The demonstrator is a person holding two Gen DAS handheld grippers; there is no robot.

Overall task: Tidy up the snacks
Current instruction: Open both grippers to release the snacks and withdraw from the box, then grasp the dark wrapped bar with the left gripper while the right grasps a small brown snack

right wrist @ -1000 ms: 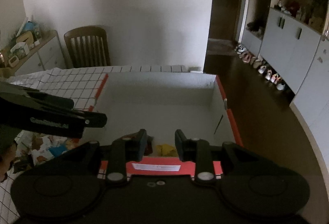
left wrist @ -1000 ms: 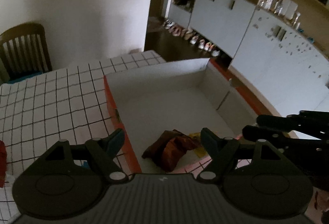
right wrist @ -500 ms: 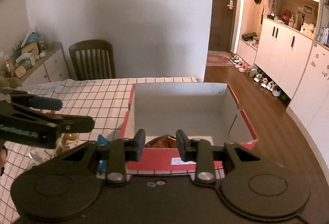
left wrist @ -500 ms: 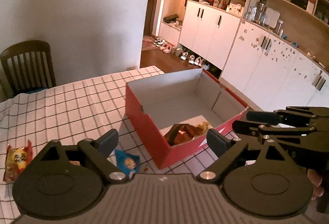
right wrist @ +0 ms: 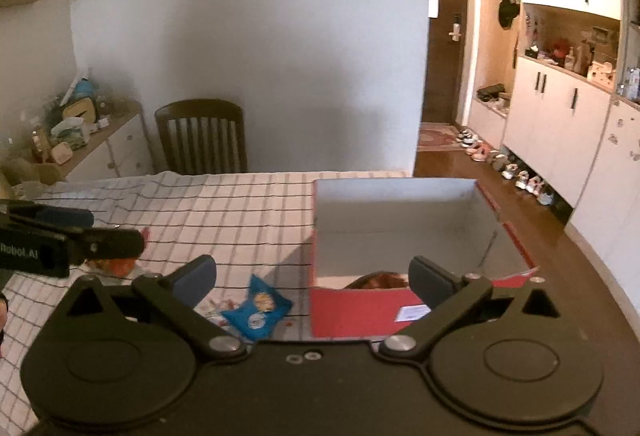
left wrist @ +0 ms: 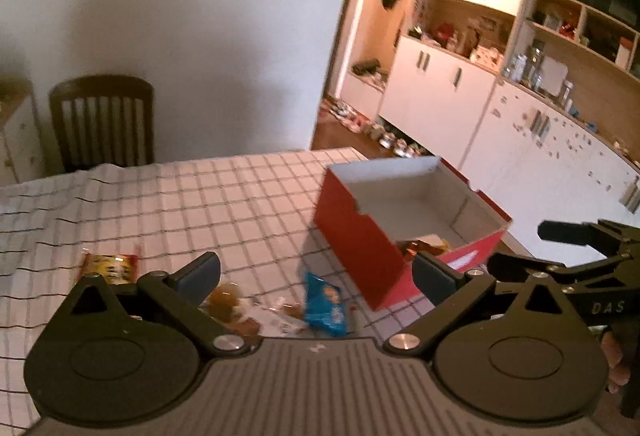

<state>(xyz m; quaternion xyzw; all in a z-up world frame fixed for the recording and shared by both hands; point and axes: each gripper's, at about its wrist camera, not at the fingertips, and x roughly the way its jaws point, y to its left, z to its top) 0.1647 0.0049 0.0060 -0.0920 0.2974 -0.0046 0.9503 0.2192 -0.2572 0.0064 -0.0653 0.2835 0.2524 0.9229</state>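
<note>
Pulled back and up from the box [left wrist: 404, 232] since a second ago, right claw [right wrist: 312, 276] now spread wide. Left view: left claw [left wrist: 316, 272] wide open, empty, above desk [left wrist: 200, 204]; blue packet [left wrist: 324, 304] just below, box ahead-right, red-yellow packet [left wrist: 110, 268] left. Right view: right claw open, empty; blue packet below-left, box ahead, brown snack [right wrist: 380, 280] inside.

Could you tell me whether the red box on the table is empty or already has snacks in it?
Not empty. The red box holds brown and yellow snack packets in its near corner; the rest of its floor is bare.
</note>
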